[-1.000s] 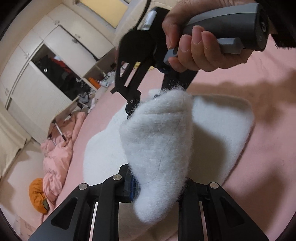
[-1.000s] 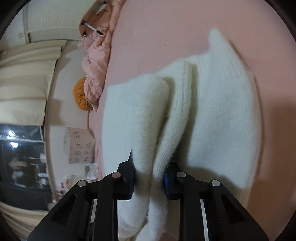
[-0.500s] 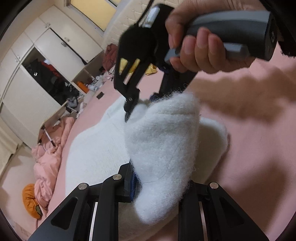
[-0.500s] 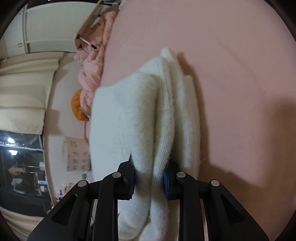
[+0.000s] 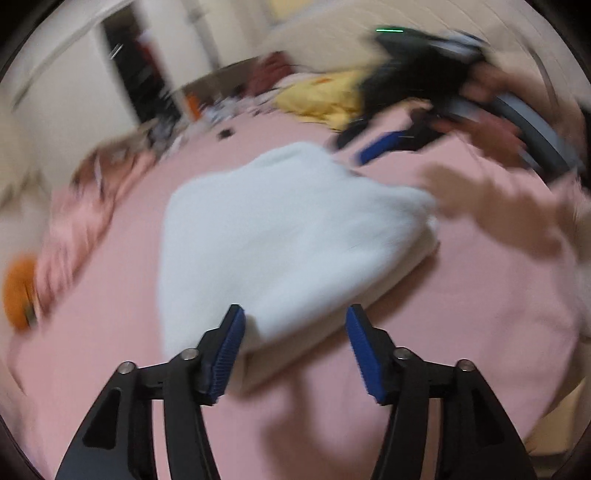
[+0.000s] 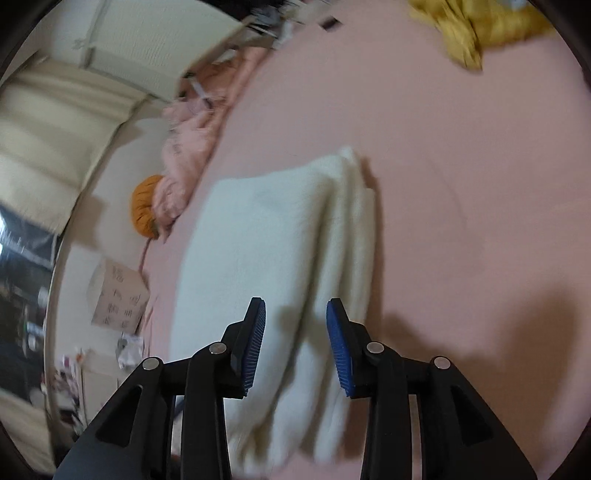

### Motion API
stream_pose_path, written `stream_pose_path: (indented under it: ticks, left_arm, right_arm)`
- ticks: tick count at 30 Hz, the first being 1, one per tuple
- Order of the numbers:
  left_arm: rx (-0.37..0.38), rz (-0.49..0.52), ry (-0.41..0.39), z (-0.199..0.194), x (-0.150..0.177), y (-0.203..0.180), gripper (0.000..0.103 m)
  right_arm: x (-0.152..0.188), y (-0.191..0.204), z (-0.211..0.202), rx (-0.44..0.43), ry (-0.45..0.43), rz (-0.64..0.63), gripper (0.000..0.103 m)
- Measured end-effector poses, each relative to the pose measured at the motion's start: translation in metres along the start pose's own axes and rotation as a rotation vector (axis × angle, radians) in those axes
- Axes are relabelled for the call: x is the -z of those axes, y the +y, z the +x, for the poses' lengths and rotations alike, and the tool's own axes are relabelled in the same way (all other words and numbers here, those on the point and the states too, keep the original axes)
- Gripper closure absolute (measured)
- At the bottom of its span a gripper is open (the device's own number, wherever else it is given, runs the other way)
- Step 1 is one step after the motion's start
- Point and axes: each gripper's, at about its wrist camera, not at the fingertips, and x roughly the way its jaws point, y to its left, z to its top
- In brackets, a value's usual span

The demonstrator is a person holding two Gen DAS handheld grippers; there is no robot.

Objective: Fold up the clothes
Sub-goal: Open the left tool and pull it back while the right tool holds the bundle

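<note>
Both pairs of our fingers stand spread apart with nothing between the blue pads. On our left gripper (image 5: 293, 343), the near corner of the white sweater (image 5: 291, 236) lies just ahead of the tips, its edge running close past the left pad (image 5: 227, 354), though motion blur keeps us from telling whether they touch. The folded sweater stretches away from those fingers across the pink bed sheet (image 5: 461, 332). Beyond the sweater's far end and to the right of our left fingers we see our right gripper (image 5: 376, 147) as a dark blur with one blue pad showing, held in our right hand (image 5: 491, 122).

From our right gripper (image 6: 295, 345), the sweater (image 6: 266, 251) sits straight ahead and runs down between the two fingers beneath them, stacked in soft layers with its folded edges toward the right pad (image 6: 338, 354). The tips hover above the fabric without pinching it. To the left of these fingers, past the sheet's edge (image 6: 443, 184), lie a crumpled pink garment (image 6: 188, 147) and an orange item (image 6: 146, 205). A yellow cloth (image 6: 476, 29) lies far ahead and to the right.
</note>
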Motion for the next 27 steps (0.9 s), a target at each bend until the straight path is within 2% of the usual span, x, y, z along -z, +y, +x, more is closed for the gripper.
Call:
stream_pose_path:
  ticks: [2, 3, 6, 8, 9, 12, 15, 17, 20, 21, 22, 23, 24, 25, 27]
  left_arm:
    - [0.029, -0.078, 0.025, 0.001, 0.007, 0.020, 0.043]
    - [0.049, -0.108, 0.038, 0.003, 0.009, 0.028, 0.043]
    - [0.250, -0.251, 0.069, 0.004, 0.010, 0.049, 0.043]
    - [0.318, -0.350, 0.051, -0.004, 0.014, 0.060, 0.043]
    - [0.317, -0.382, 0.043, -0.008, 0.017, 0.066, 0.041]
    - [0.207, -0.401, 0.032, -0.016, 0.028, 0.080, 0.036]
    - [0.110, -0.314, 0.097, -0.002, 0.036, 0.081, 0.036]
    - [0.094, -0.254, 0.116, 0.013, 0.030, 0.083, 0.036]
    - [0.089, -0.228, 0.123, 0.030, 0.018, 0.085, 0.037]
    - [0.081, -0.227, 0.134, 0.036, 0.015, 0.086, 0.043]
    - [0.074, -0.228, 0.143, 0.040, 0.012, 0.088, 0.049]
    - [0.066, -0.232, 0.148, 0.042, 0.011, 0.091, 0.053]
    - [0.057, -0.235, 0.153, 0.044, 0.009, 0.094, 0.064]
    - [0.061, -0.248, 0.160, 0.045, 0.010, 0.098, 0.068]
    - [0.092, -0.286, 0.173, 0.045, 0.016, 0.103, 0.068]
  right_arm:
    - [0.016, 0.013, -0.012, -0.010, -0.001, -0.060, 0.065]
    - [0.028, 0.021, -0.009, -0.010, 0.039, -0.099, 0.064]
    - [0.055, 0.041, -0.001, -0.020, 0.119, -0.175, 0.064]
    - [0.065, 0.048, 0.005, -0.036, 0.137, -0.187, 0.064]
    - [0.069, 0.051, 0.008, -0.041, 0.141, -0.190, 0.064]
    - [0.066, 0.050, 0.021, -0.028, 0.144, -0.164, 0.064]
    - [0.060, 0.048, 0.039, -0.006, 0.171, -0.143, 0.064]
    - [0.056, 0.046, 0.055, 0.000, 0.227, -0.106, 0.064]
    - [0.052, 0.035, 0.063, -0.054, 0.262, -0.027, 0.064]
    - [0.051, 0.029, 0.057, -0.078, 0.233, 0.001, 0.068]
    - [0.050, 0.025, 0.048, -0.100, 0.201, 0.016, 0.080]
    - [0.050, 0.021, 0.040, -0.117, 0.173, 0.029, 0.082]
    - [0.050, 0.016, 0.032, -0.120, 0.154, 0.041, 0.084]
    - [0.050, 0.009, 0.025, -0.118, 0.132, 0.057, 0.086]
    - [0.051, -0.003, 0.013, -0.110, 0.096, 0.088, 0.087]
